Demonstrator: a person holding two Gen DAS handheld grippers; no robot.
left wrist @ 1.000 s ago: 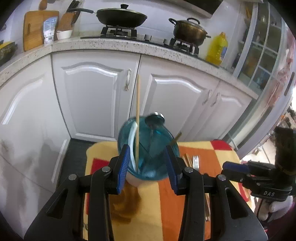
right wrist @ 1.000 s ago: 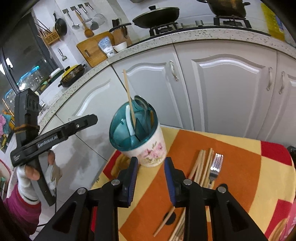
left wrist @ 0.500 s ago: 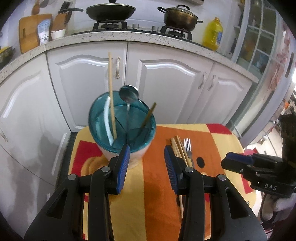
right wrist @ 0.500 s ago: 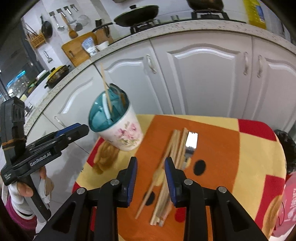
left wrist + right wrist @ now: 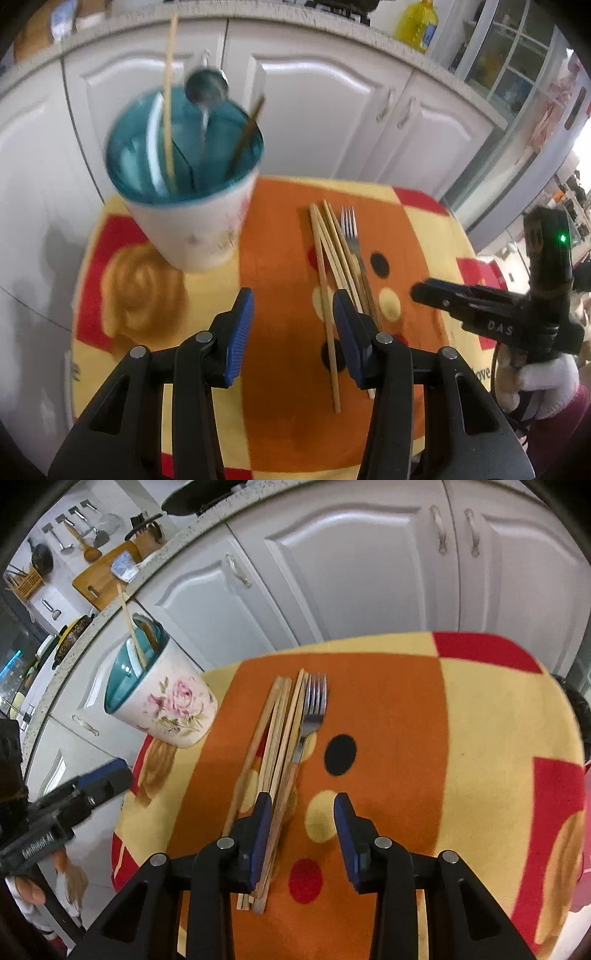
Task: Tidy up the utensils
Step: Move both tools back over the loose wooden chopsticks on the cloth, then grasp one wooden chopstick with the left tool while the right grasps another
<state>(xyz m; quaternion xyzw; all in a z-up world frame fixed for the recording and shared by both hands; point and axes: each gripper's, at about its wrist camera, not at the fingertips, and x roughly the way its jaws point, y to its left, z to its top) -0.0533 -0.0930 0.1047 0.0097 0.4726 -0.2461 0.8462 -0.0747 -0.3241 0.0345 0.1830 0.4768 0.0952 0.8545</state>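
Note:
A white floral cup with a teal divided insert [image 5: 184, 173] [image 5: 162, 705] stands at the table's left, holding a chopstick, a white utensil and a metal spoon. Several wooden chopsticks [image 5: 328, 266] [image 5: 273, 746] and a metal fork [image 5: 351, 232] [image 5: 308, 720] lie side by side on the orange cloth. My left gripper [image 5: 291, 325] hovers just left of the chopsticks, its jaws opening with nothing between them. My right gripper [image 5: 301, 830] hangs over the near ends of the chopsticks and fork handle, its jaws opening too, its left pad [image 5: 262, 827] above the bundle, and nothing is gripped.
The small table carries a yellow, orange and red blanket [image 5: 480, 720]. White kitchen cabinets [image 5: 351, 572] stand close behind it under a speckled counter. The other hand-held gripper [image 5: 498, 314] [image 5: 55, 812] shows at the edge of each view, held by a gloved hand.
Both grippers have come down toward the table and widened slightly. The left one has moved right off the cup, and the right one has swung from the cup over the chopsticks and fork.

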